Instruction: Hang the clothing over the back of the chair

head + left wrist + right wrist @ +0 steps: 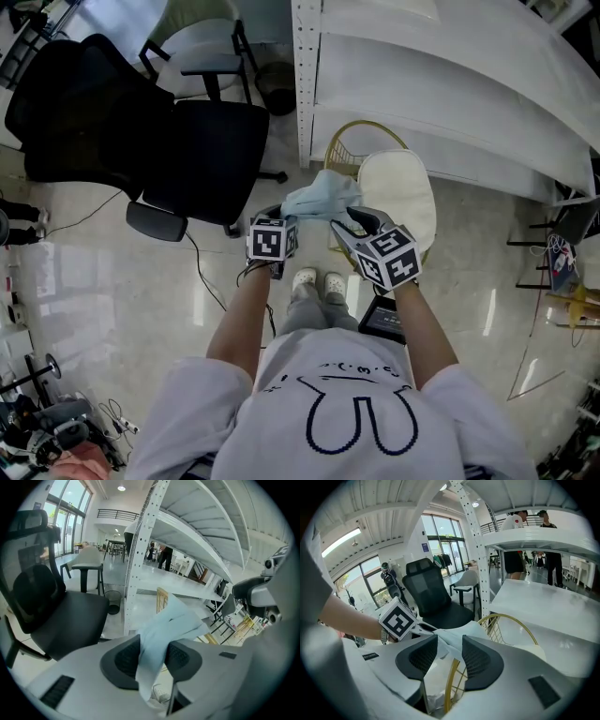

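Observation:
A pale blue garment [323,195] hangs bunched between my two grippers, above the back of a gold wire chair [345,142] with a cream seat cushion [398,192]. My left gripper [281,216] is at the garment's left end. In the left gripper view, a strip of the garment [164,625] droops through the left gripper [153,652], whose jaws stand apart and loose around it. My right gripper [341,223] holds the right end. In the right gripper view, the right gripper [450,651] pinches the garment [452,639] just above the gold chair back [506,620].
A black office chair [187,150] stands to the left, with a white stool [202,52] and a dark bin [277,89] behind it. White shelving [305,75] rises just beyond the gold chair. A cable [202,267] crosses the floor. People [515,550] stand far off.

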